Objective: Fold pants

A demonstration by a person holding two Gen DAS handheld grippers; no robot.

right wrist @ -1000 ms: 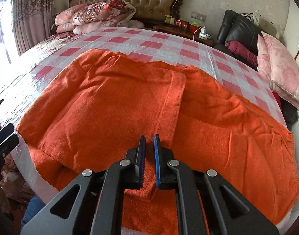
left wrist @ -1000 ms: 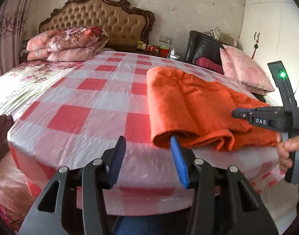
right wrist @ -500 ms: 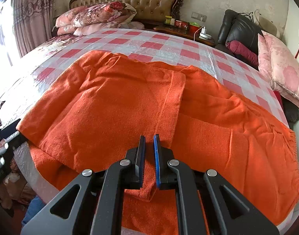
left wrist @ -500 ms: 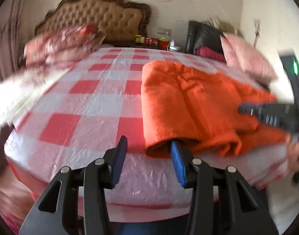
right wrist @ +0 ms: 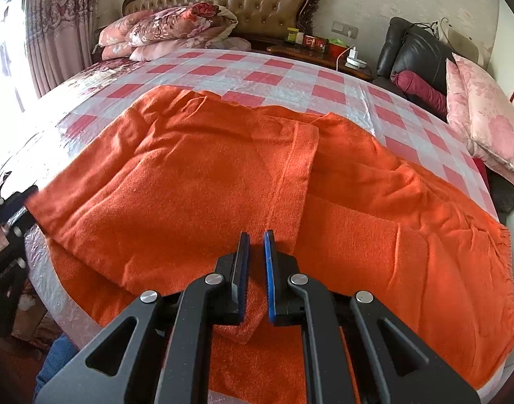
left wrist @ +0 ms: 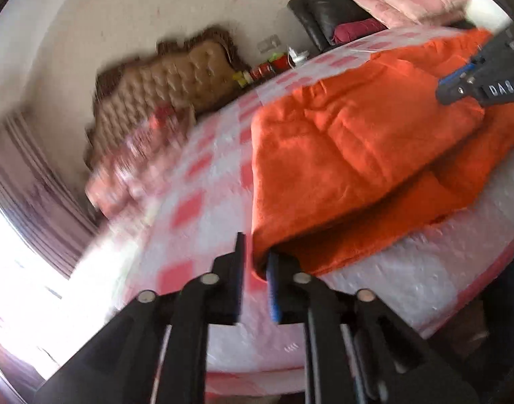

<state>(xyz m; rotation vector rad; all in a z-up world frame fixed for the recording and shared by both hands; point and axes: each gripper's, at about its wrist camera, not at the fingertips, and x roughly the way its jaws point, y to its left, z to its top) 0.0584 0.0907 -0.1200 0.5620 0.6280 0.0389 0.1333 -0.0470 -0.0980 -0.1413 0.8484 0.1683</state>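
Observation:
Orange pants lie folded over on the checked bedcover, one layer doubled back with its hem down the middle. My right gripper is shut on the near edge of the folded layer, cloth between its pads. In the left wrist view the pants fill the right side. My left gripper has closed on their near left corner, which sits between the narrow jaws. The right gripper shows at the upper right there.
A padded headboard and floral pillows are at the bed's far end. A bedside table with small items, a black chair and pink cushions stand to the right. Curtains hang at the left.
My left gripper tilted, moved in to the pants' near left corner and narrowed from wide open onto it. My right gripper kept its hold and hardly moved.

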